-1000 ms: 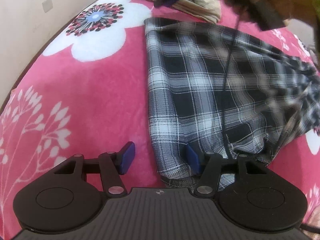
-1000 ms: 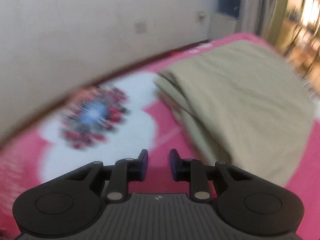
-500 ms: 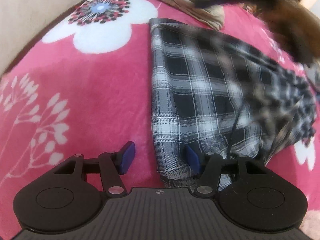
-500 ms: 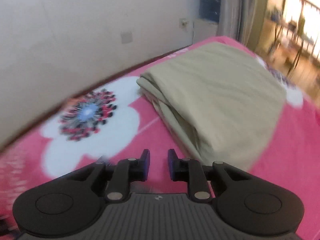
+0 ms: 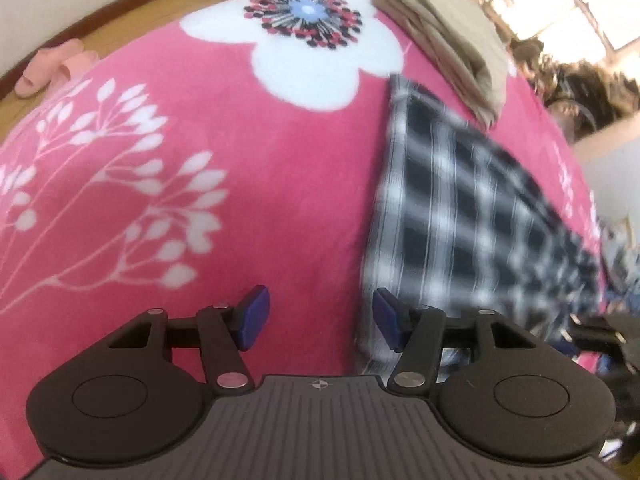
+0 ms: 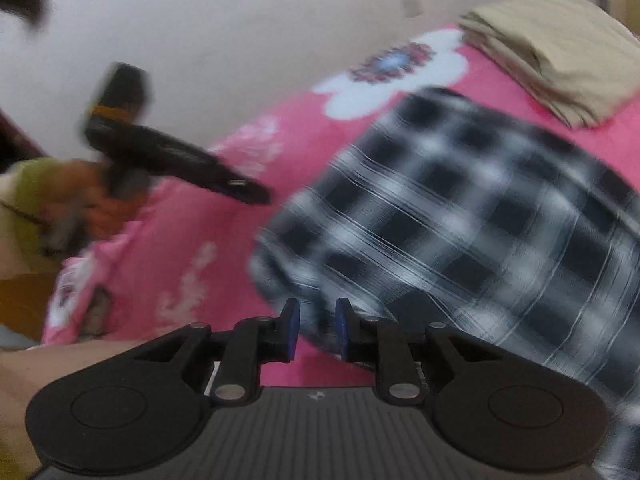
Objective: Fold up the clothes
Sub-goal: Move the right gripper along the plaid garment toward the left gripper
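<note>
Plaid garment (image 5: 460, 216) lies spread on our pink blanket (image 5: 200, 184), near folded beige cloth (image 5: 444, 44). Our left gripper (image 5: 320, 316) gapes wide, empty, beside its edge; our right gripper (image 6: 317, 330) is narrowly parted over its hem.

The left hand-held gripper (image 5: 318, 318) hangs low with its blue pads (image 5: 252, 316) spread wide and nothing between them. The right hand-held gripper (image 6: 317, 330) has its pads (image 6: 290, 330) close together, a narrow gap between.

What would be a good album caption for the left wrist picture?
Open left gripper beside a plaid garment on a pink floral blanket, folded beige cloth beyond.
</note>
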